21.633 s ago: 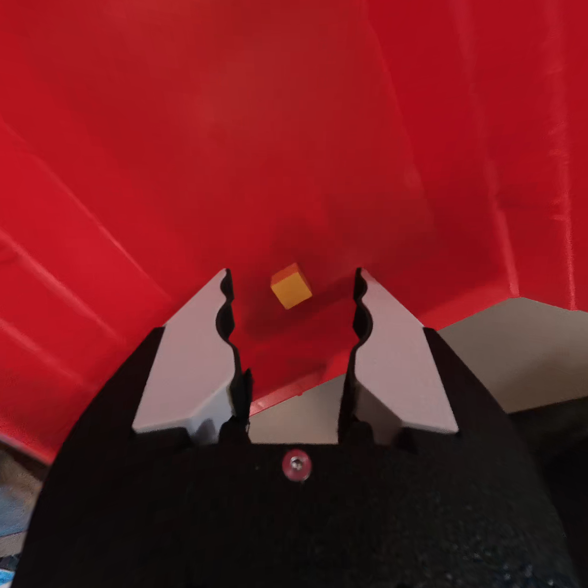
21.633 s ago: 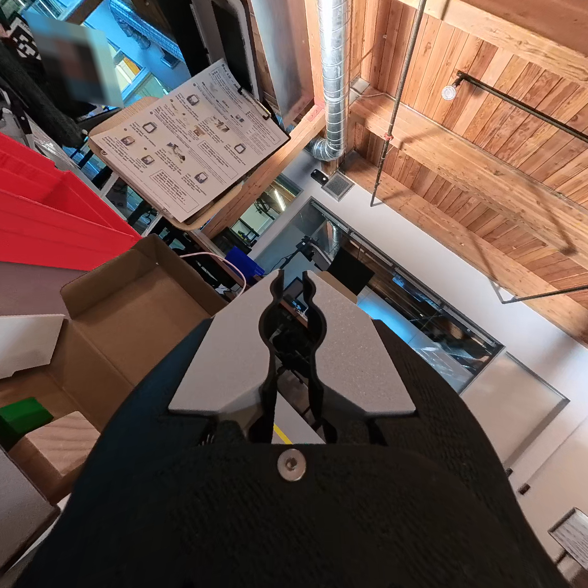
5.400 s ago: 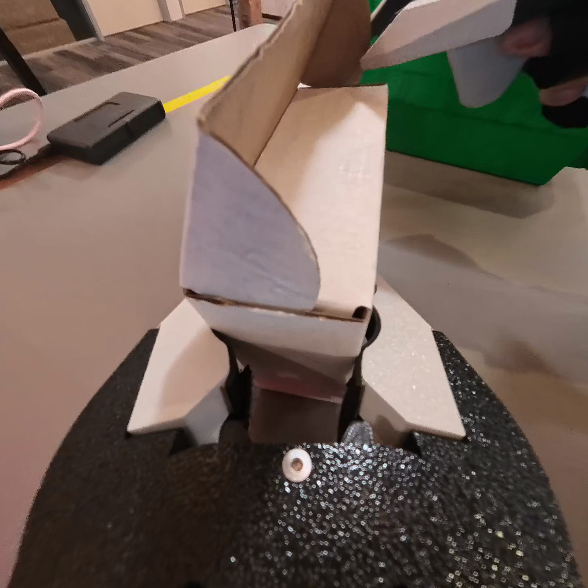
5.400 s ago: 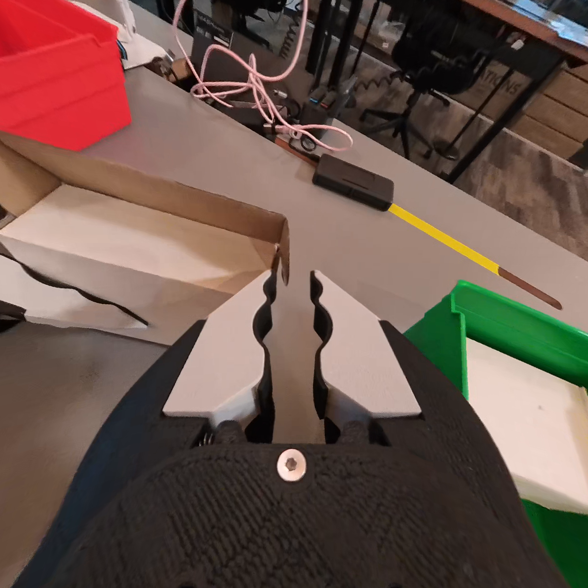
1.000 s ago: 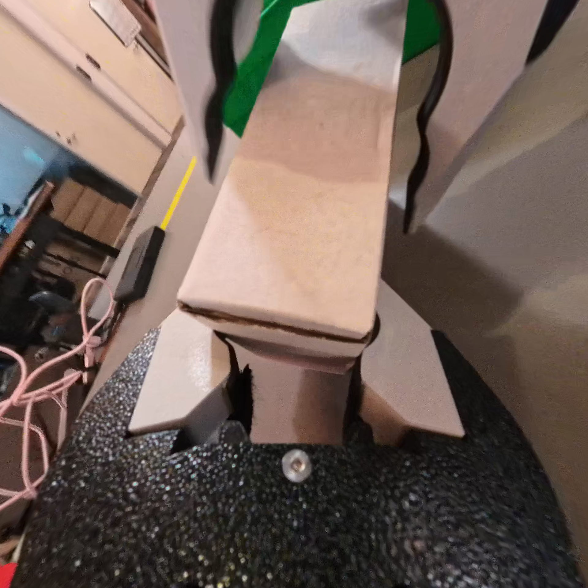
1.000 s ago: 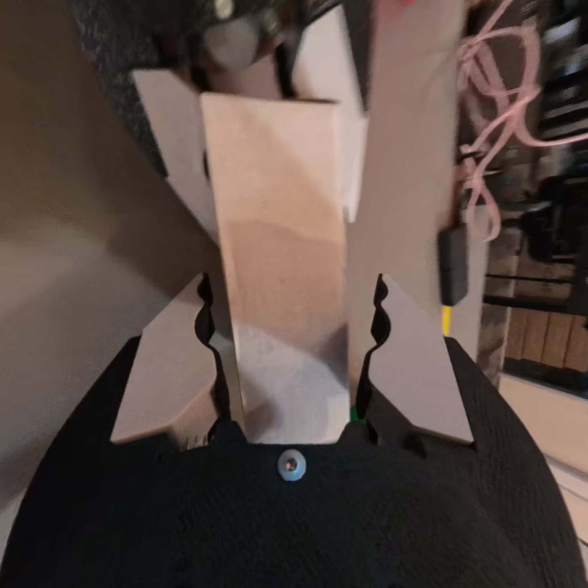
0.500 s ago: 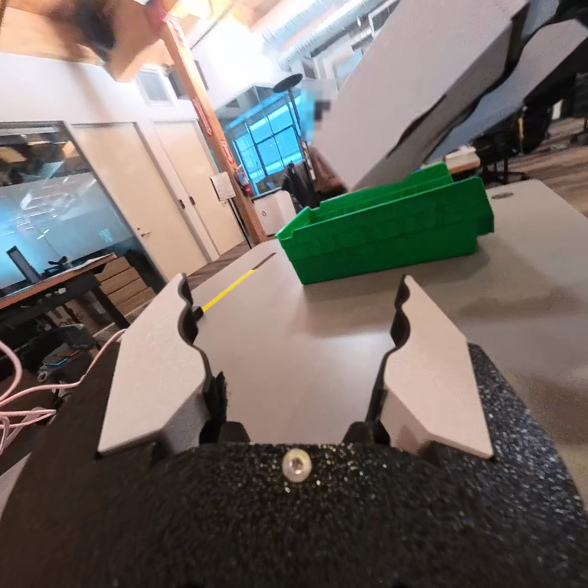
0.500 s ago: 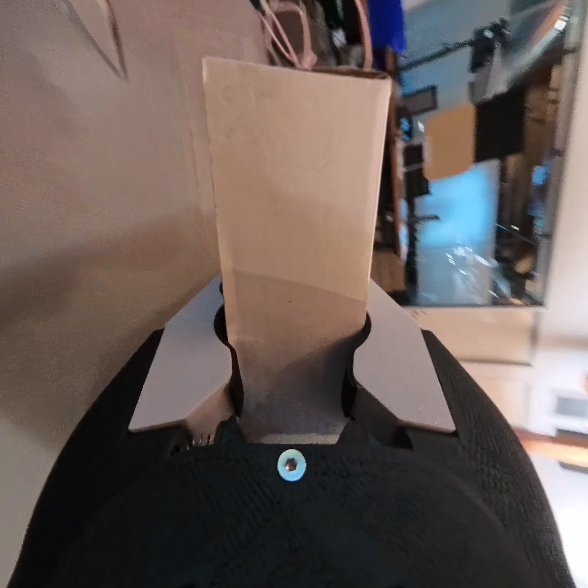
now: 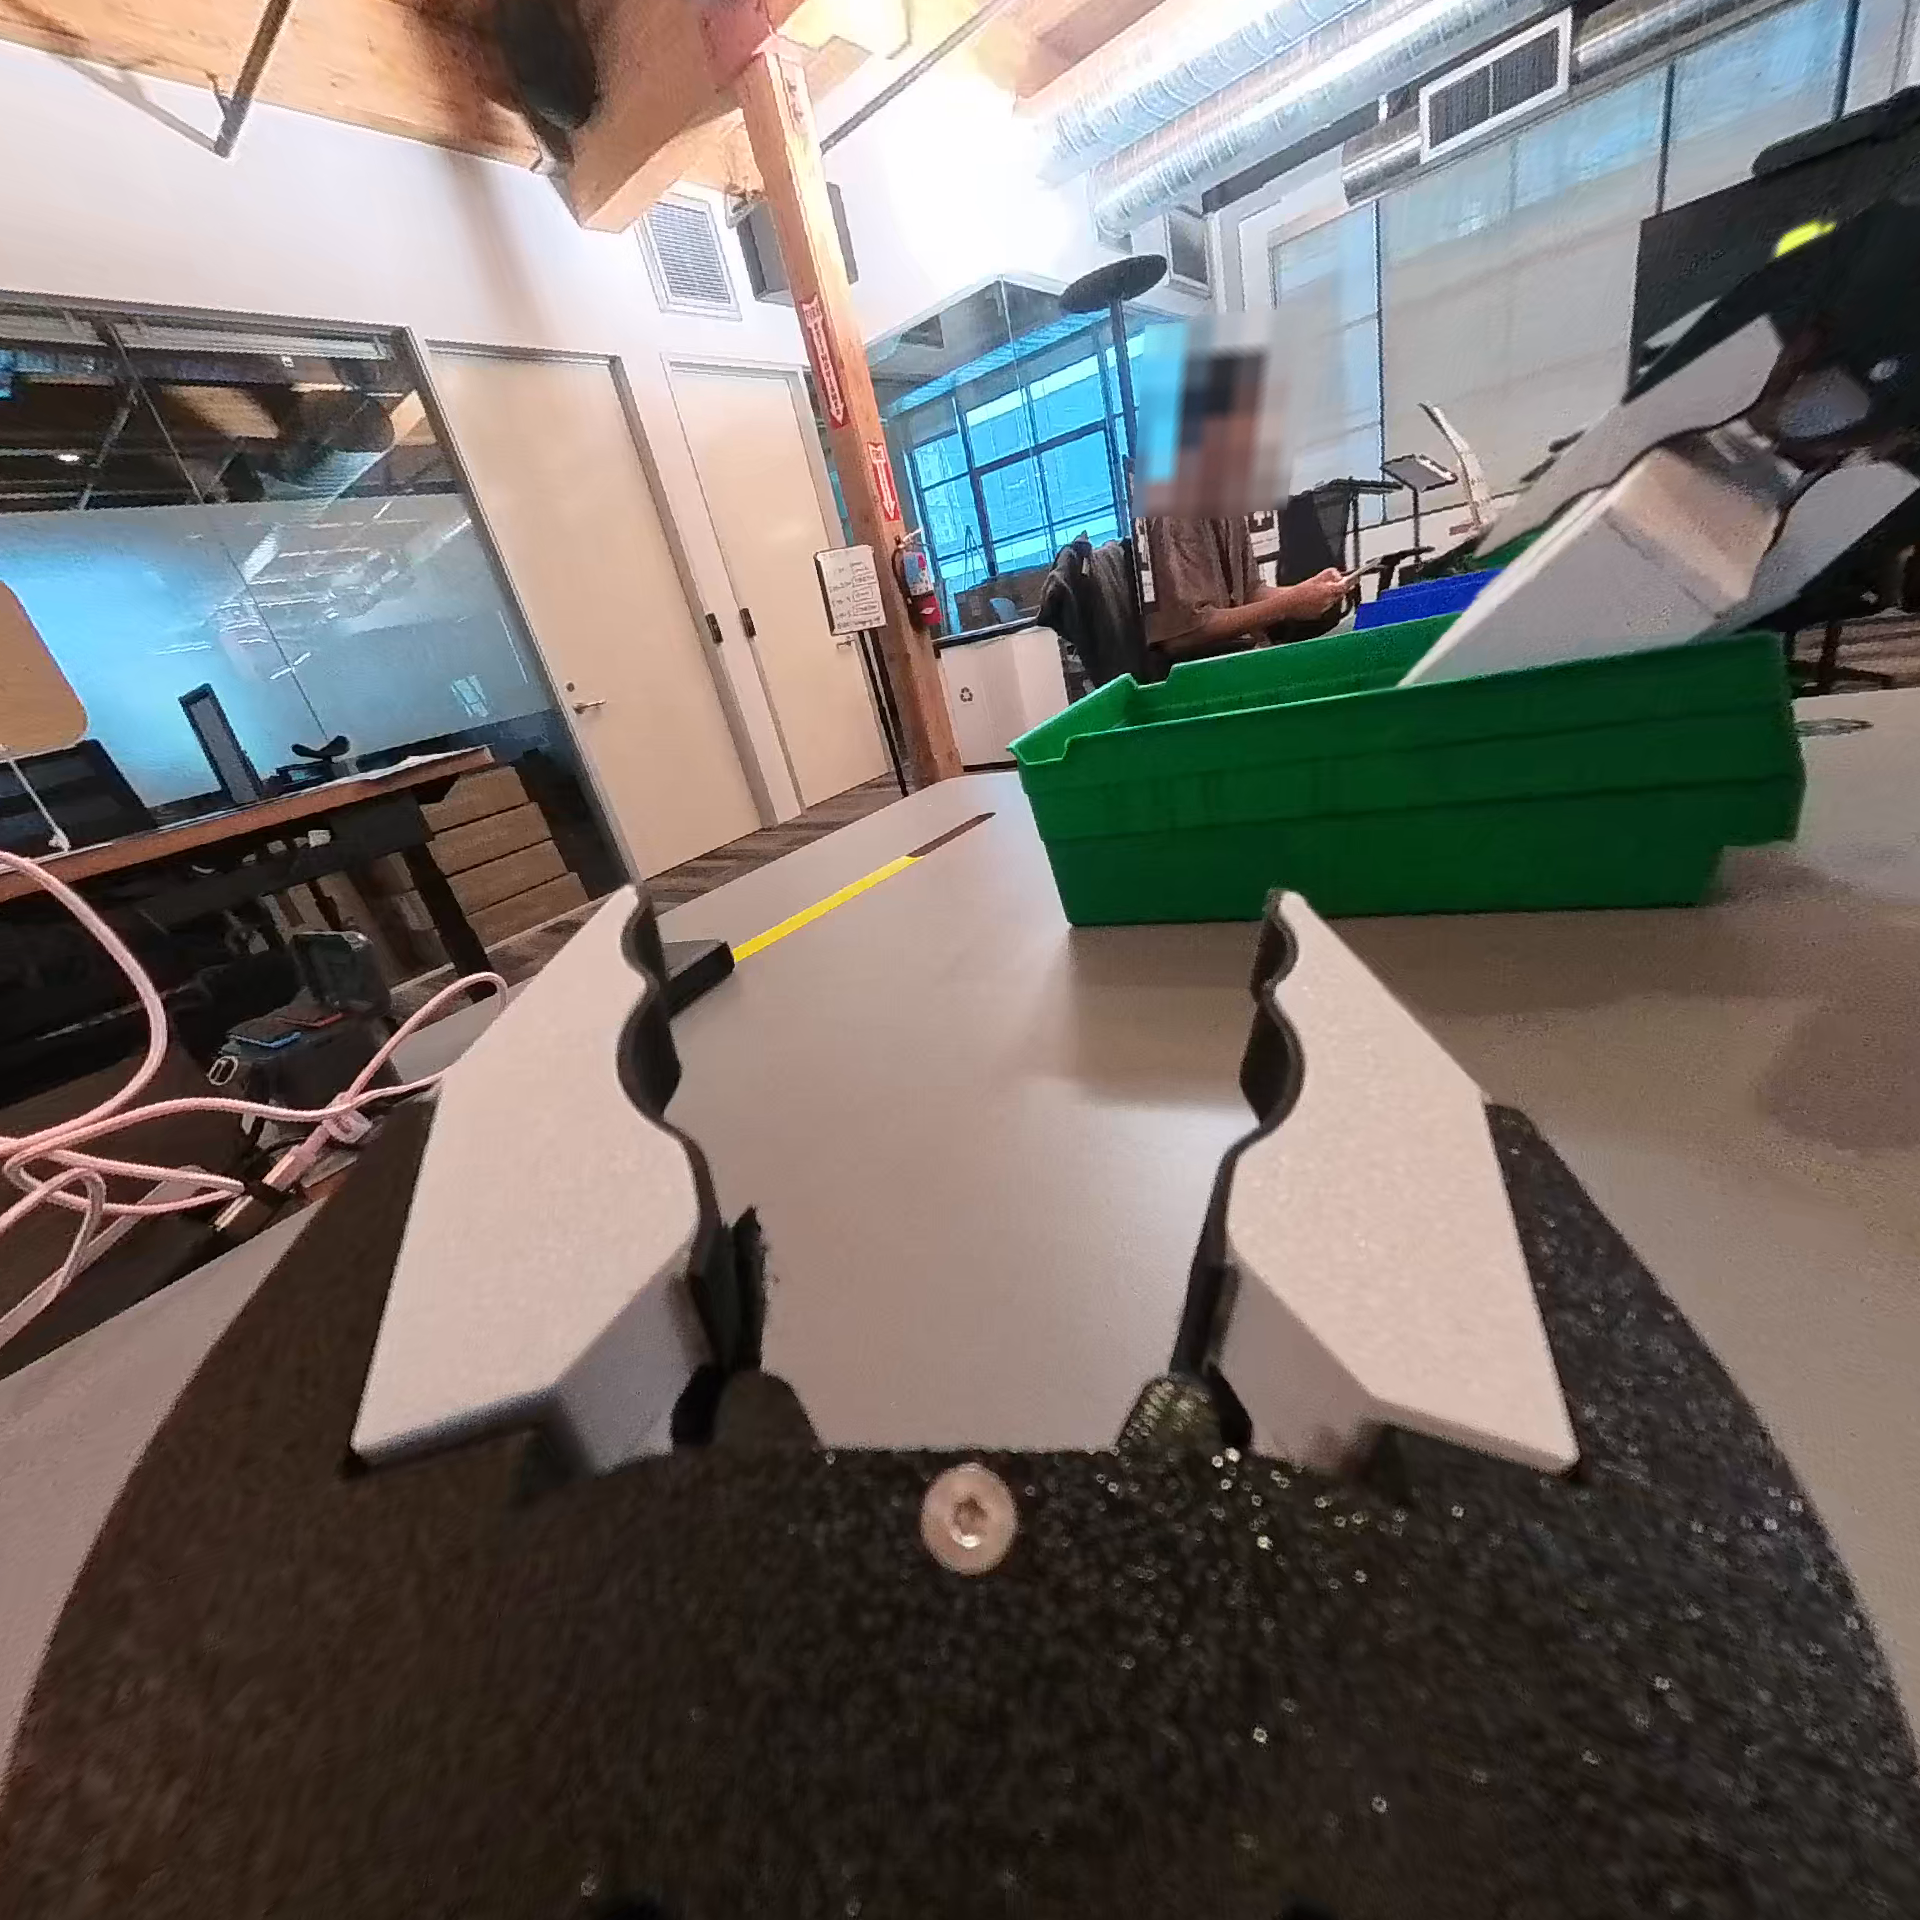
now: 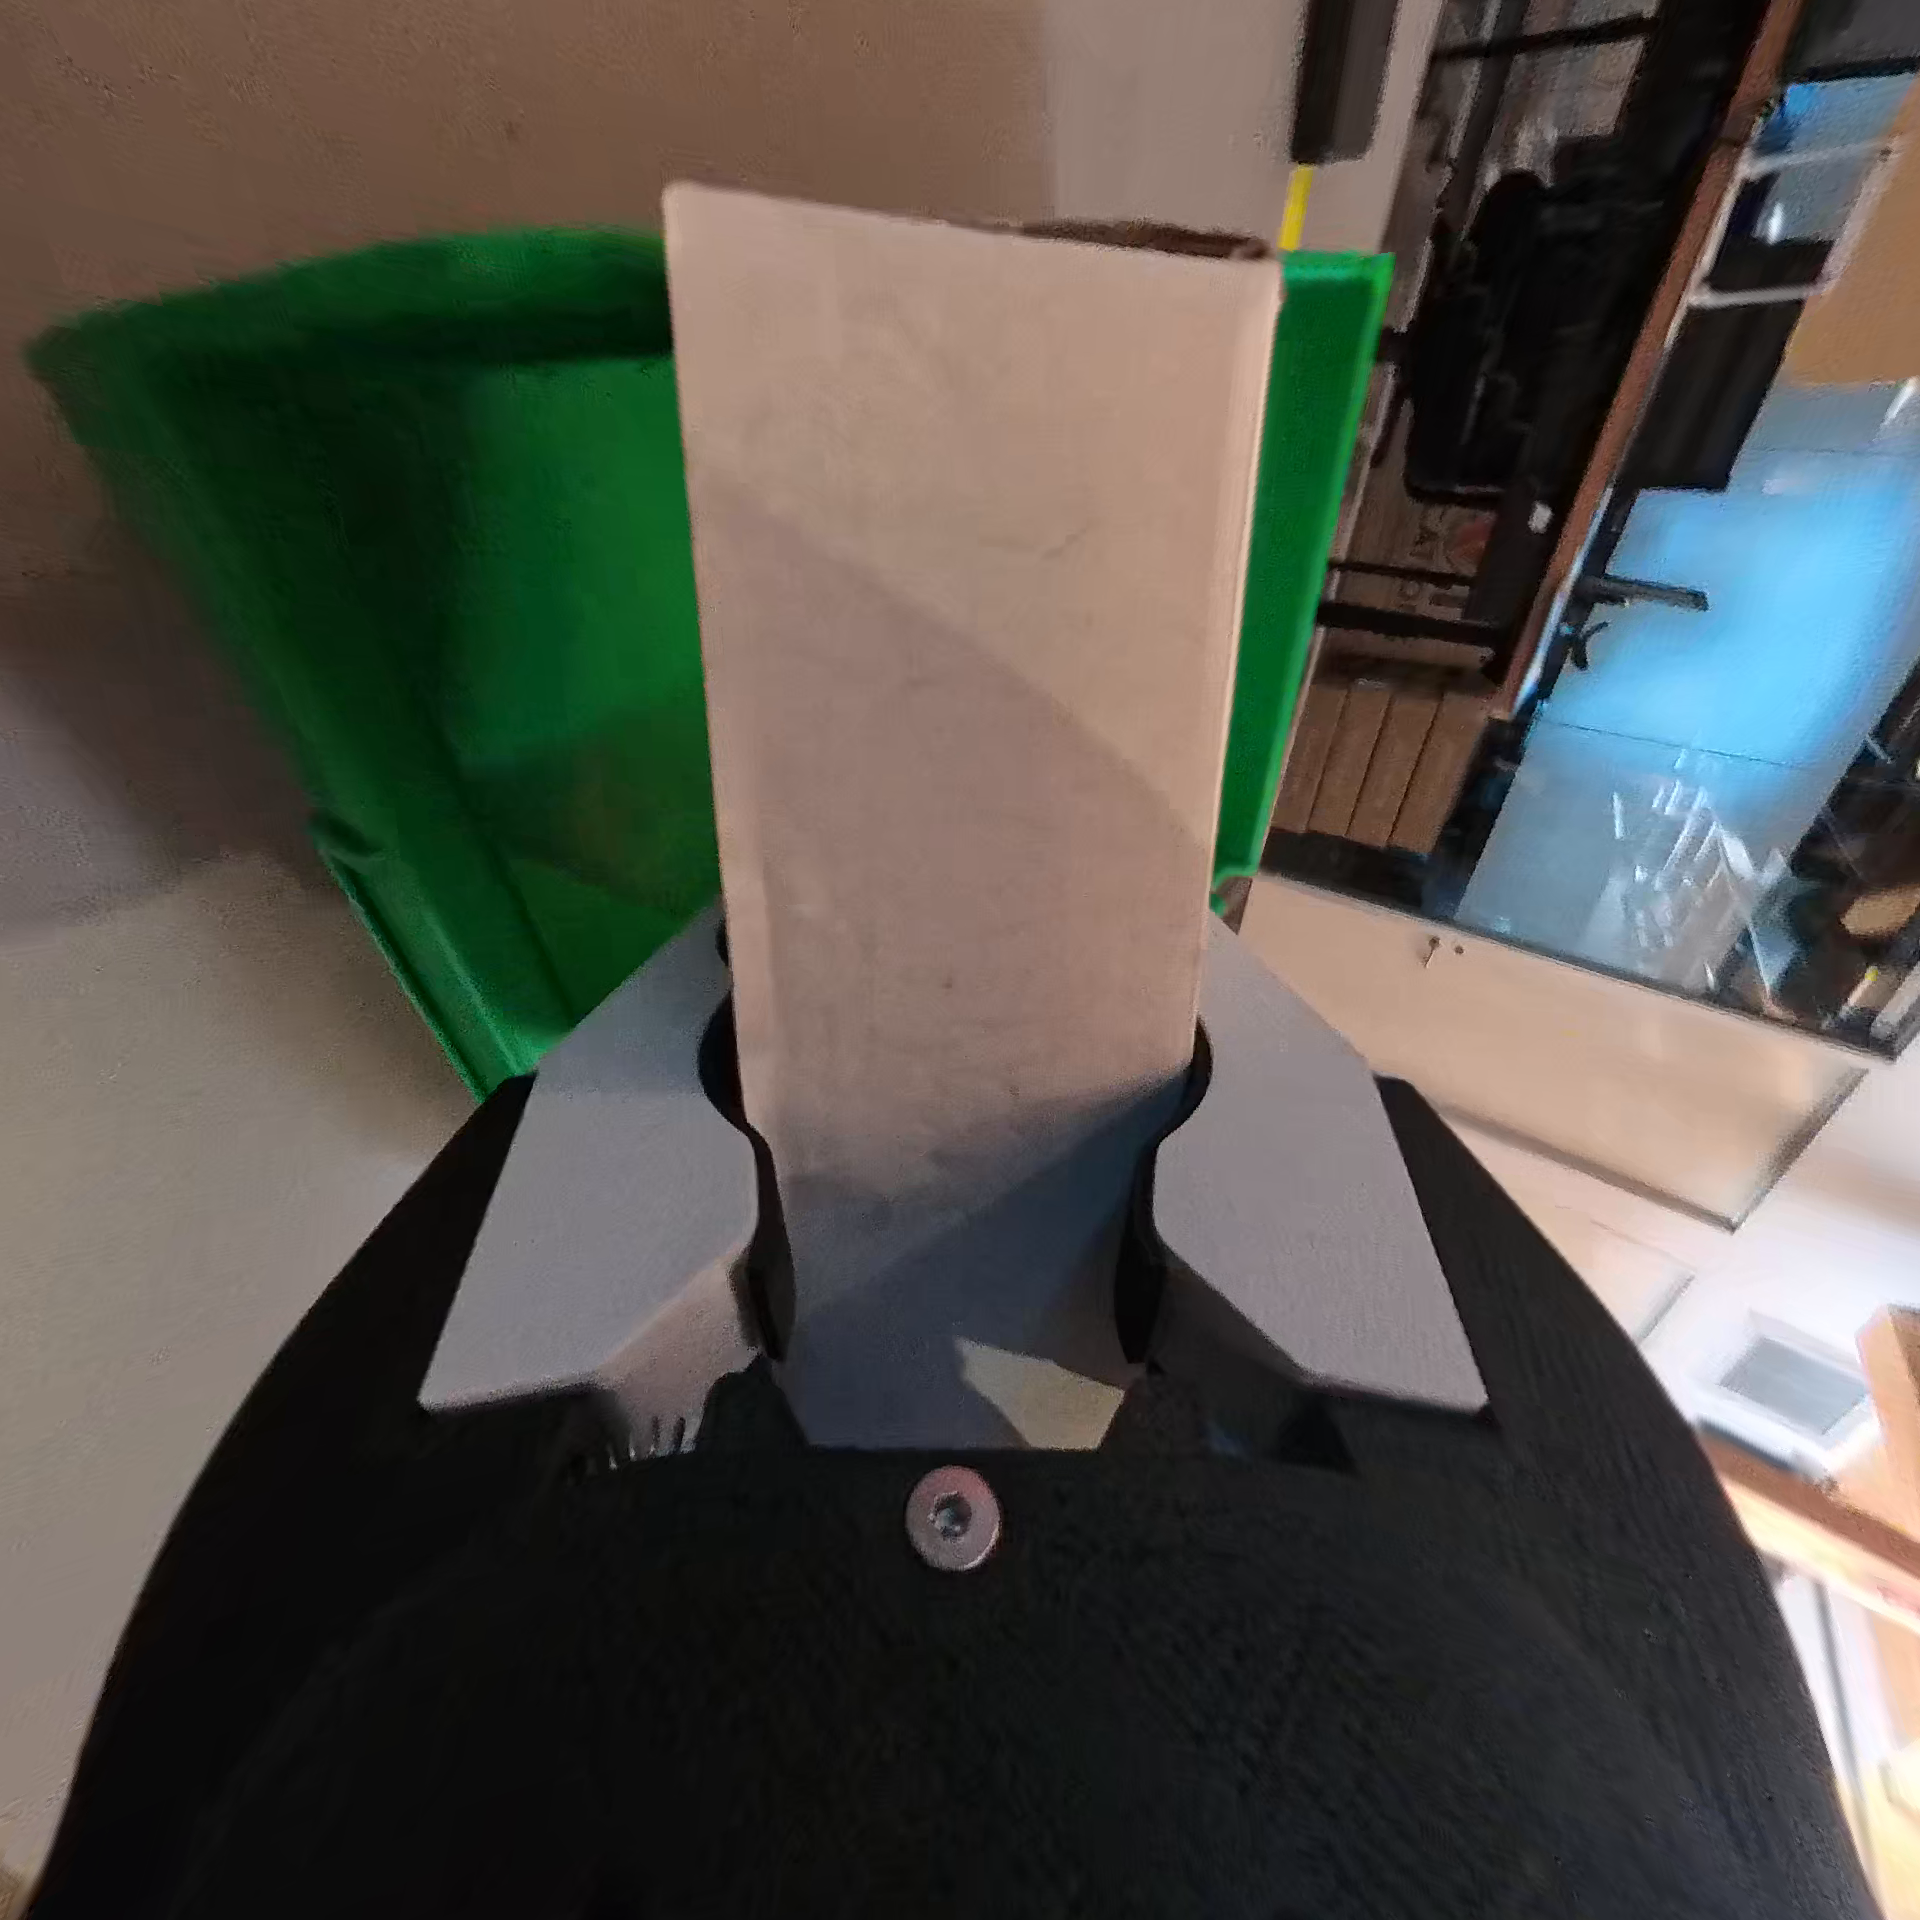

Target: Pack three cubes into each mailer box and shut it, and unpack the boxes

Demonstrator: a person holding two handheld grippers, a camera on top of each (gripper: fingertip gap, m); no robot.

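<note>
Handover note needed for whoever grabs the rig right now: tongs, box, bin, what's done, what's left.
Left tongs: open, nothing between them, low over the grey table.
Right tongs: shut on the closed mailer box, both fingers against its sides, box tilted down over the green bin.
Done: this box is shut and carried to the bin.
Left: set it into the bin and release. Cubes and other boxes are not in view, so the remaining count cannot be told.
</note>
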